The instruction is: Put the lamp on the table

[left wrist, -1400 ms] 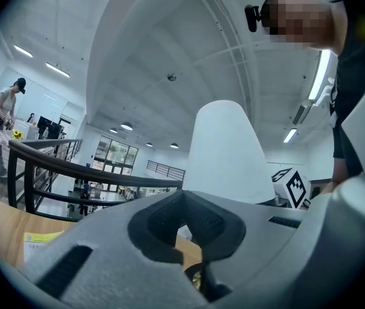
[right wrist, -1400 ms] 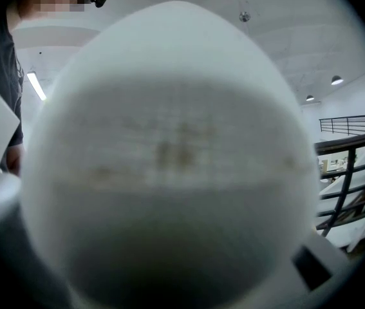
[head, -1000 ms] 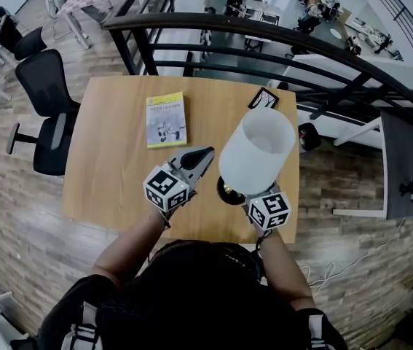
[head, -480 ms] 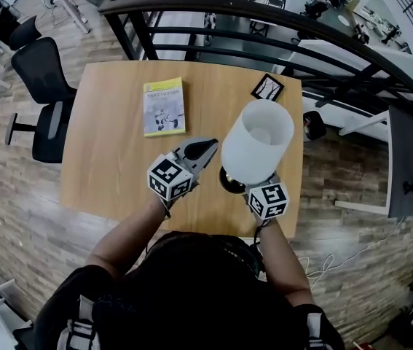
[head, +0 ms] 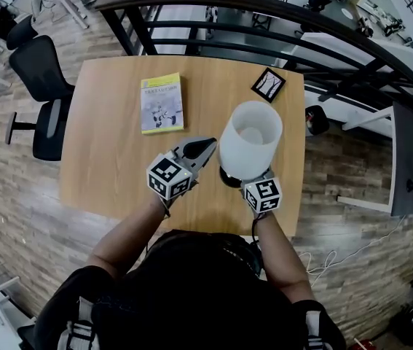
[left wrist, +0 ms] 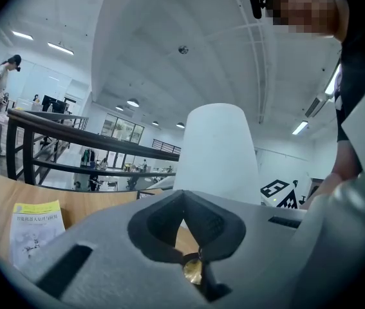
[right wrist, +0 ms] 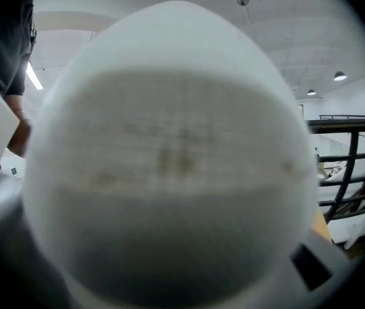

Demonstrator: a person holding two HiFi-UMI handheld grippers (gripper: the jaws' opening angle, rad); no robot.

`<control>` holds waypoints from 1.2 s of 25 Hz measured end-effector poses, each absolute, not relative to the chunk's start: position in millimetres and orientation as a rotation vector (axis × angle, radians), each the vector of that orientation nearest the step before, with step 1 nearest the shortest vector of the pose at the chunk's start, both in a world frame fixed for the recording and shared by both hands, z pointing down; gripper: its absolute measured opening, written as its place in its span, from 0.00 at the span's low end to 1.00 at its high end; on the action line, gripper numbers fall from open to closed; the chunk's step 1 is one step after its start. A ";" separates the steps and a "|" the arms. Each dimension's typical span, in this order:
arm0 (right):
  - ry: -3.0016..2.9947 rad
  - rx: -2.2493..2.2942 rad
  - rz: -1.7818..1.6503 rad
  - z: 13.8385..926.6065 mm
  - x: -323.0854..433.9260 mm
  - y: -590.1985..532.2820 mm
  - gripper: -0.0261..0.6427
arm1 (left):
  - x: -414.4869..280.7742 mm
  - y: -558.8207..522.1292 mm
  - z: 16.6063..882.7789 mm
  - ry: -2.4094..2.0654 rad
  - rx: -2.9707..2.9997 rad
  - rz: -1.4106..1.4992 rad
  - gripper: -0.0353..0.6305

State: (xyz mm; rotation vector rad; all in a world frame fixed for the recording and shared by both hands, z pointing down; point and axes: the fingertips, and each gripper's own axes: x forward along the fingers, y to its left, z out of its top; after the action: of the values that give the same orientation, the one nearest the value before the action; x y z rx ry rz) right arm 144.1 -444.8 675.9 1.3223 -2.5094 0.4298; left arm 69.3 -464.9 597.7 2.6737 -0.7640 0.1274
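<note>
**A:** In the head view, our right gripper (head: 258,189) reaches in under the white shade (head: 250,141) of the lamp (head: 244,152). Its dark base (head: 227,176) shows just left of those fingers, low over the table (head: 104,152). Is it touching?

**B:** From above we cannot tell. Our left gripper (head: 205,148) lies just beside the base, fingers pointing at it.

**A:** In the left gripper view, those fingers are pressed together with nothing in them. The shade stands upright just beyond their tips, and a book (left wrist: 35,229) lies well off to their left.

**B:** The right gripper view is all shade, right up against the camera, and it covers the fingertips. We judge they are clamped on the stem underneath.

**A:** Then we should lower it straight, with the shade level, until the base seats flat. Only then do we loosen the grip.

**B:** The base looks close to the table's near edge, so we'd set it down a little forward of the fingers. The left fingers can wait beside it, ready to steady it.
</note>
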 end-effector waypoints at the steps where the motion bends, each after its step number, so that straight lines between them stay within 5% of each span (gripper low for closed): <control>1: -2.509 1.327 0.436 677.6 144.7 -445.9 0.24 | 70.8 -465.0 599.3 -0.766 2.671 0.129 0.06; 30: -2.501 1.374 0.452 731.1 152.8 -438.7 0.24 | 74.6 -460.7 620.7 -0.763 2.649 0.155 0.06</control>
State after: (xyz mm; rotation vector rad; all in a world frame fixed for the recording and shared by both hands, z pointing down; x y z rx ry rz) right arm 152.8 -438.7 731.1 1.3735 -2.5009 0.4515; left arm 74.6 -460.7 620.7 2.6494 -0.7634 0.1551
